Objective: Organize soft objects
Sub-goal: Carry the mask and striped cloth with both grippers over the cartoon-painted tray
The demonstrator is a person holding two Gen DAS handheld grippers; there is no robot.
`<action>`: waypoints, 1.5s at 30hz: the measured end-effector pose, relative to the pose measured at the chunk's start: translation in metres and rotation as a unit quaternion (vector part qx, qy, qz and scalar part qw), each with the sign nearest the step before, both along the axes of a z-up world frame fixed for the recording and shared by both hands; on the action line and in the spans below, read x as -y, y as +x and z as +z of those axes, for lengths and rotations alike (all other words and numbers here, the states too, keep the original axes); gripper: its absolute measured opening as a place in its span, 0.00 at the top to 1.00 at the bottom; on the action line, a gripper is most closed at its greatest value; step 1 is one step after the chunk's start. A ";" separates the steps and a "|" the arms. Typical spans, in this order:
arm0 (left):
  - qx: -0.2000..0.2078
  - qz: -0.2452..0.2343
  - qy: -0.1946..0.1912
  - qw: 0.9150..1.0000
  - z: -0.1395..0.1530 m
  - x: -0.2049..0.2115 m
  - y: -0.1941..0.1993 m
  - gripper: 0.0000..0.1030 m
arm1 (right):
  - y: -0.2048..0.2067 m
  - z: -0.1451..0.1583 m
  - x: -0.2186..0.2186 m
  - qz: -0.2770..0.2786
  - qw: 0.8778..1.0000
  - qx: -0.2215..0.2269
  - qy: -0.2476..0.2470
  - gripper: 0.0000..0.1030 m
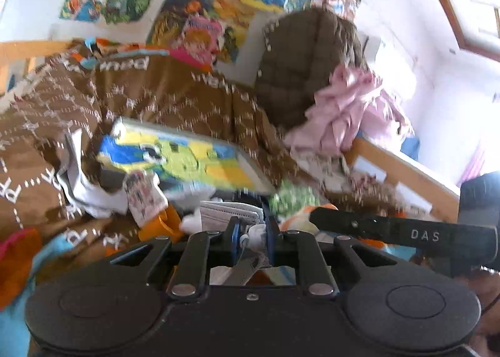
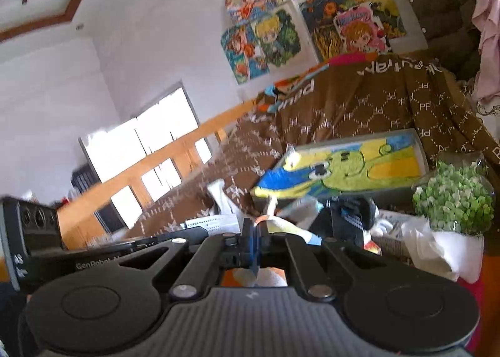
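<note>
Behind me runs a white wall hung with bright cartoon pictures (image 1: 200,22), over a bed under a brown blanket (image 1: 162,97). My left gripper (image 1: 252,240) is nearly shut, and some white cloth (image 1: 254,235) sits between its pads; I judge it pinched. My right gripper (image 2: 254,240) is fully closed on a thin white-and-orange cloth (image 2: 290,227). Both feel light and limp to my mind, so they will sag and could slip; a bunched fold grips better than a bare edge. Beyond, a yellow picture board (image 2: 343,166) lies mid-bed, and pink clothes (image 1: 350,113) are heaped at the bed's far right edge.
</note>
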State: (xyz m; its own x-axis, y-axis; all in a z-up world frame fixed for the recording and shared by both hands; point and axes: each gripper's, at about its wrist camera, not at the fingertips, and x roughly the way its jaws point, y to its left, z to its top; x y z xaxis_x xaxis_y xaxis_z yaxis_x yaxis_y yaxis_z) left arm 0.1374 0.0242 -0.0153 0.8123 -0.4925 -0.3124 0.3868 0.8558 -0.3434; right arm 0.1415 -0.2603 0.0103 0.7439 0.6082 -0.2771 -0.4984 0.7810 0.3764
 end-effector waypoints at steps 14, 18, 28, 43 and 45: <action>0.033 0.036 -0.032 0.998 0.035 0.008 0.067 0.82 | 0.081 0.060 0.011 -0.008 0.996 0.088 0.019 0.98; 0.038 0.036 -0.039 0.998 0.041 0.018 0.121 0.82 | 0.142 0.058 0.016 -0.038 0.995 0.087 0.027 0.98; -0.006 0.027 -0.045 0.999 0.007 0.049 0.256 0.82 | 0.247 0.000 0.050 -0.101 0.994 0.009 0.045 0.98; -0.140 0.024 -0.021 0.990 -0.051 0.074 0.330 0.80 | 0.284 -0.051 0.054 -0.120 0.986 -0.113 0.006 0.91; -0.143 0.023 -0.016 0.989 -0.052 0.076 0.330 0.79 | 0.285 -0.053 0.054 -0.127 0.985 -0.120 0.001 0.89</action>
State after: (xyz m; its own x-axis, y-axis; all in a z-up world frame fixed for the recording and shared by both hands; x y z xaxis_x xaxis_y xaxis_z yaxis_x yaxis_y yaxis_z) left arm 0.4675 -0.0516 -0.0668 0.7148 -0.4700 -0.5178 0.2307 0.8575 -0.4598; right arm 0.4268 -0.3144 -0.0430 0.7852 0.4115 -0.4627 -0.1832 0.8682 0.4611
